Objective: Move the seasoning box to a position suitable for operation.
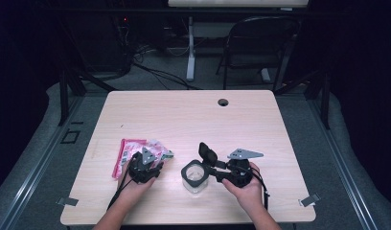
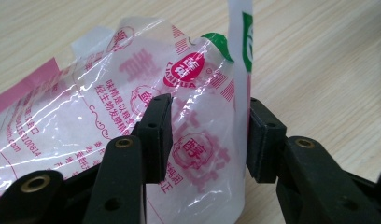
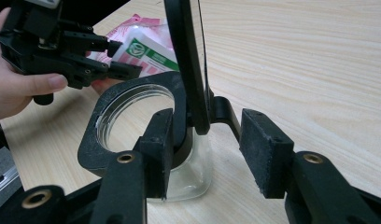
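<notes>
Two hand-held black two-jaw grippers are in use at the near edge of a pale wood-grain table point(image 1: 184, 115). The left gripper point(image 1: 146, 163) lies over a clear plastic packet with pink and red print and a green-and-white corner label point(image 2: 132, 93), which lies flat on the table at the left near side. In the left gripper view, the jaws stand partly apart, one on each side of a raised fold of the packet film. The right-hand pad point(image 2: 263, 140) sits against the upright edge of the film; the left-hand pad point(image 2: 156, 135) lies over the film, but whether it presses on it cannot be told. No firm clamp on the packet is visible.

The right gripper point(image 1: 222, 171) is aimed at a clear glass jar with a black square collar and a hinged black lid point(image 1: 194, 175), which stands upright near the table centre, just right of the packet. The lid is raised and stands open. In the right gripper view, the jaws stand wide on either side of the lid hinge, and the right-hand pad is clear of the jar. The left-hand pad point(image 3: 158, 144) is close against the collar; contact cannot be confirmed.
</notes>
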`<act>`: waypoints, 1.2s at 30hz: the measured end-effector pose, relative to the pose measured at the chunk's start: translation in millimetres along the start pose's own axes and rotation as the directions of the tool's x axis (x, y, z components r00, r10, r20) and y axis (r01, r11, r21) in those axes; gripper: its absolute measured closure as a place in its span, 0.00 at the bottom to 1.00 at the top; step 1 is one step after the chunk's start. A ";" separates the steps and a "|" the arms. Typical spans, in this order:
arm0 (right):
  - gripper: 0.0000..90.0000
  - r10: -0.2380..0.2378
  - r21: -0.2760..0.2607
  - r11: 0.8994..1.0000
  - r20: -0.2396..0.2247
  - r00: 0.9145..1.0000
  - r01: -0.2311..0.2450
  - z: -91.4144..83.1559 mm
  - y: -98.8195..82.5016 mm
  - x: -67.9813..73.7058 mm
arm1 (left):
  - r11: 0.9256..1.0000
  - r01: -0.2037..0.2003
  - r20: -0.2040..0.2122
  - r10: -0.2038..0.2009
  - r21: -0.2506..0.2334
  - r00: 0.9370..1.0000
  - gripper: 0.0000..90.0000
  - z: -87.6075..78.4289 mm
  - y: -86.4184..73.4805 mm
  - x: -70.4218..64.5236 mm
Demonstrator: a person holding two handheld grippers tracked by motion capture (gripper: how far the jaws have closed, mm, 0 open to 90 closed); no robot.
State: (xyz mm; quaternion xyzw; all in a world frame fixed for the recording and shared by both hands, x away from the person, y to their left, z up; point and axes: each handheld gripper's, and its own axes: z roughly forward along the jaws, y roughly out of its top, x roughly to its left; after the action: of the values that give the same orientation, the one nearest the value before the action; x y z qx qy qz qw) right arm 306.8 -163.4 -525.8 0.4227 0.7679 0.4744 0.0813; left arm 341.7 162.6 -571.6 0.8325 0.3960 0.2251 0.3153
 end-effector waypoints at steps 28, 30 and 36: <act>0.61 0.001 -0.004 1.000 -0.001 1.000 -0.001 0.6 -0.4 -0.2 | 0.992 -0.123 -0.065 0.124 0.015 0.990 0.49 7.6 -3.1 -12.9; 0.60 0.000 -0.003 1.000 -0.001 1.000 0.000 0.5 -0.4 -0.3 | 0.993 -0.119 -0.070 0.119 0.006 0.990 0.54 8.0 -4.8 -11.4; 0.60 -0.002 -0.007 1.000 0.000 1.000 0.002 1.0 -0.6 -0.3 | 0.995 -0.099 -0.063 0.099 0.003 0.993 0.67 8.0 -6.7 -8.0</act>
State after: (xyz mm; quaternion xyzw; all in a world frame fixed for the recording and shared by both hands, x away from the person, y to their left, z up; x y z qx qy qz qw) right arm 307.1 -163.1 -526.9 0.4216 0.7668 0.4769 0.0830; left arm 338.5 156.7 -582.9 0.8437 0.3638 0.2666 0.2911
